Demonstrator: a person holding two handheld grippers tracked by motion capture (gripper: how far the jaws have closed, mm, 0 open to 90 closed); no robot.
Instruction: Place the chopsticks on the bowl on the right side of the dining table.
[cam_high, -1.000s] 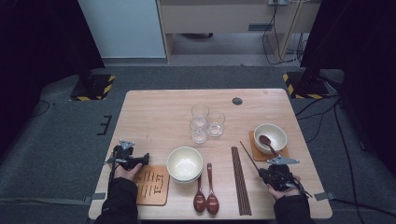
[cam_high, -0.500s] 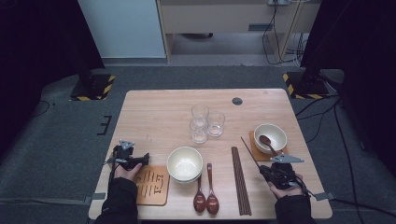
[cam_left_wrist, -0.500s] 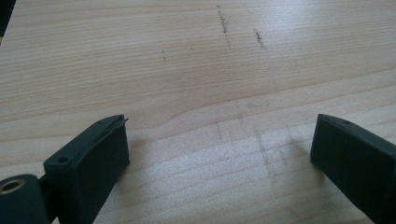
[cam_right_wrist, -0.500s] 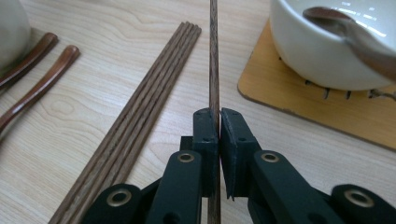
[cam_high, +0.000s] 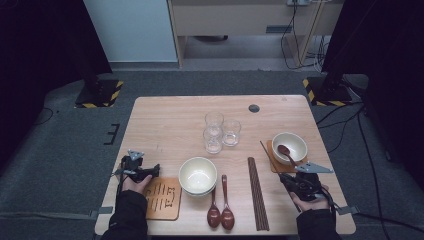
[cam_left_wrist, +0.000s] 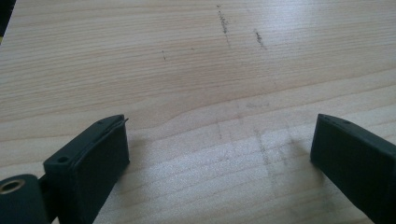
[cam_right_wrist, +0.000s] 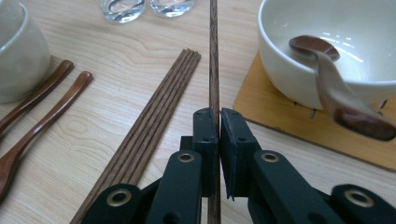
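My right gripper (cam_right_wrist: 219, 114) is shut on a single dark wooden chopstick (cam_right_wrist: 214, 56) that runs straight out between its jaws. In the high view the right gripper (cam_high: 302, 182) is at the table's front right, and the chopstick (cam_high: 265, 148) slants toward the glasses. Just left of it lies a bundle of several chopsticks (cam_high: 257, 192) (cam_right_wrist: 159, 112). To its right, a white bowl (cam_high: 290, 147) (cam_right_wrist: 327, 46) with a brown spoon (cam_right_wrist: 336, 88) in it rests on a wooden coaster (cam_right_wrist: 280, 116). My left gripper (cam_high: 135, 170) (cam_left_wrist: 219, 140) is open over bare tabletop at the front left.
Stacked white bowls (cam_high: 198, 175) stand at the front middle, with two brown spoons (cam_high: 221, 210) beside them. A slatted wooden coaster (cam_high: 161, 197) lies by the left hand. Three glasses (cam_high: 220, 131) cluster mid-table. A dark round disc (cam_high: 254, 108) sits near the far edge.
The right gripper, with the chopstick in it, has shifted slightly toward the far right. The left gripper has stayed put.
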